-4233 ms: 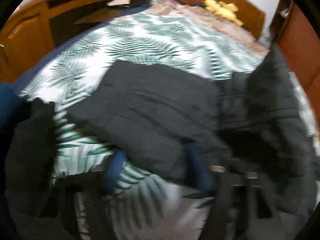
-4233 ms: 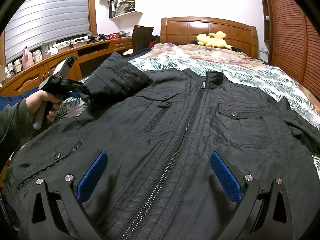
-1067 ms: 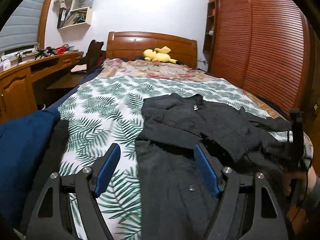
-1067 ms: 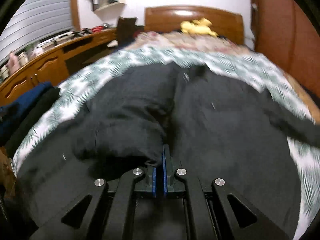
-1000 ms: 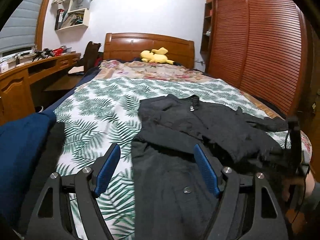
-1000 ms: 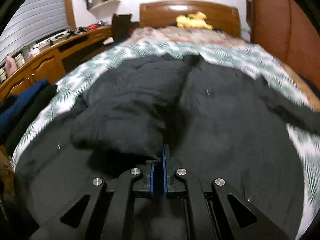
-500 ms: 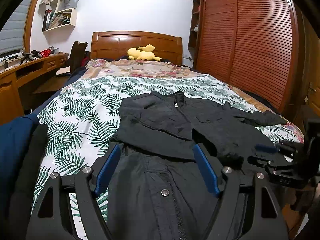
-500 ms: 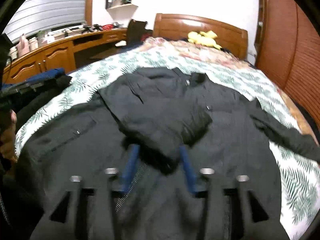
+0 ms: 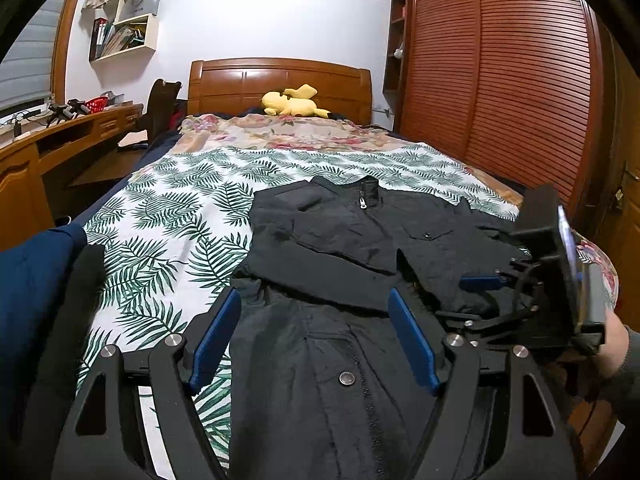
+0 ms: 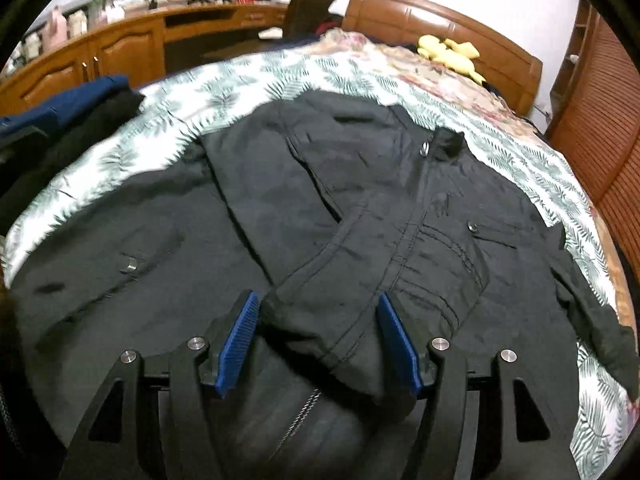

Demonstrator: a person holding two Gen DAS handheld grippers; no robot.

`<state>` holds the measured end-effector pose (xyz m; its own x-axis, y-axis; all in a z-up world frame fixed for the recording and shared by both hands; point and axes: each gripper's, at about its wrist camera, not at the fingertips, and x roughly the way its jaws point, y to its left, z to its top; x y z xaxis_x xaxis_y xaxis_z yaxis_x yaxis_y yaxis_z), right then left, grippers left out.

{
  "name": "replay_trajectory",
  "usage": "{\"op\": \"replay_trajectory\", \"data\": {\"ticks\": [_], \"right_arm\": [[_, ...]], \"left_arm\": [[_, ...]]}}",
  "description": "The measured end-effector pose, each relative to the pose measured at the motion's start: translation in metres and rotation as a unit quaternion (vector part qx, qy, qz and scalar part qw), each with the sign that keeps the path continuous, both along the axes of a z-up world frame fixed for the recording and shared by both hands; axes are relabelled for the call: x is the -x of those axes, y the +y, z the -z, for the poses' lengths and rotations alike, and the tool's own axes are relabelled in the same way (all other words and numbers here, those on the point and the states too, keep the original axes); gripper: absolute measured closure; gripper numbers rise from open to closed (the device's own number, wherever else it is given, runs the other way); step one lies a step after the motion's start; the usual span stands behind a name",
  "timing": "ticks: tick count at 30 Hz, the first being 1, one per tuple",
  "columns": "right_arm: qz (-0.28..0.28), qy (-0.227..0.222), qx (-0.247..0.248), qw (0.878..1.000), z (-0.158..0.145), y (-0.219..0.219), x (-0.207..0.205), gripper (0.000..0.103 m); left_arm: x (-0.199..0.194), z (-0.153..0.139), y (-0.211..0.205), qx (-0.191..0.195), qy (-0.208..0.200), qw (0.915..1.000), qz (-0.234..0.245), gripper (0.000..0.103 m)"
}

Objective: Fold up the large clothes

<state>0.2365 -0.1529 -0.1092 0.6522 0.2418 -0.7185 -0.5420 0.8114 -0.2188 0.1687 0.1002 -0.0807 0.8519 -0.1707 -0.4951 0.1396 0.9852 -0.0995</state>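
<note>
- Jacket (image 9: 352, 264), black, is laid front-up on the near part of the bed (image 9: 168, 208), its collar (image 9: 366, 190) toward the far headboard and its zip running toward the near edge.
- One sleeve (image 10: 360, 280) is folded across the chest, its cuff lying on the front panel near the zip; the other sleeve (image 10: 592, 312) is stretched out to the right over the leaf-print cover.
- The right gripper (image 10: 320, 344) is seen with its blue pads (image 10: 240, 340) on either side of the folded sleeve's cuff; its jaws are opening and the pads are not pressed on the cloth.
- In the left wrist view the same gripper (image 9: 480, 284) is seen at the right, held by a hand (image 9: 612, 344) in a dark sleeve.
- The left gripper (image 9: 316, 340) is held over the jacket's lower front with its jaws spread wide, nothing gripped between them; a snap button (image 9: 347, 378) is visible between the fingers.
- Dark blue and black clothes (image 9: 36, 280) are piled at the left near edge of the bed.
- A floral blanket (image 9: 280, 136) is spread across the far part of the bed, with a yellow plush toy (image 9: 294, 102) against the wooden headboard (image 9: 276, 84).
- A wooden desk (image 9: 48, 148) is set along the left, and louvred wardrobe doors (image 9: 500, 80) along the right.
</note>
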Motion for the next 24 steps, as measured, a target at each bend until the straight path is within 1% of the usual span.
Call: {"op": "replay_trajectory", "data": {"ticks": [1,2,5,6,8,12,15,19,24], "right_arm": [[-0.001,0.003,0.008,1.0,0.003,0.002,-0.005,0.042],[-0.003,0.005,0.011,1.0,0.004,0.001,-0.007,0.062],[-0.003,0.003,0.009,1.0,0.002,-0.006,-0.009,0.087],[0.001,-0.003,0.004,1.0,-0.001,-0.008,-0.01,0.092],[0.016,-0.019,-0.013,1.0,-0.009,-0.019,-0.007,0.095],[0.05,-0.051,-0.063,0.995,-0.03,-0.052,0.009,0.097],[0.075,-0.068,-0.084,0.991,-0.039,-0.077,0.025,0.097],[0.105,-0.067,-0.092,0.988,-0.037,-0.109,0.042,0.097],[0.125,-0.048,-0.089,0.987,-0.026,-0.127,0.051,0.097]], "left_arm": [[0.0,0.0,0.0,0.001,0.0,1.0,0.001,0.026],[0.0,0.0,0.0,0.001,0.0,1.0,0.001,0.026],[0.0,0.0,-0.001,-0.001,-0.001,1.0,0.002,0.026],[0.0,0.0,-0.001,-0.001,0.0,1.0,0.004,0.026],[0.0,0.0,-0.003,-0.003,-0.001,1.0,0.008,0.026],[0.002,0.001,-0.011,-0.007,-0.002,0.9998,0.019,0.026],[0.002,0.001,-0.017,-0.008,-0.001,0.9996,0.026,0.026],[0.0,0.002,-0.029,-0.009,0.0,0.9994,0.035,0.026],[-0.007,0.002,-0.048,-0.008,0.0,0.9988,0.049,0.026]]}}
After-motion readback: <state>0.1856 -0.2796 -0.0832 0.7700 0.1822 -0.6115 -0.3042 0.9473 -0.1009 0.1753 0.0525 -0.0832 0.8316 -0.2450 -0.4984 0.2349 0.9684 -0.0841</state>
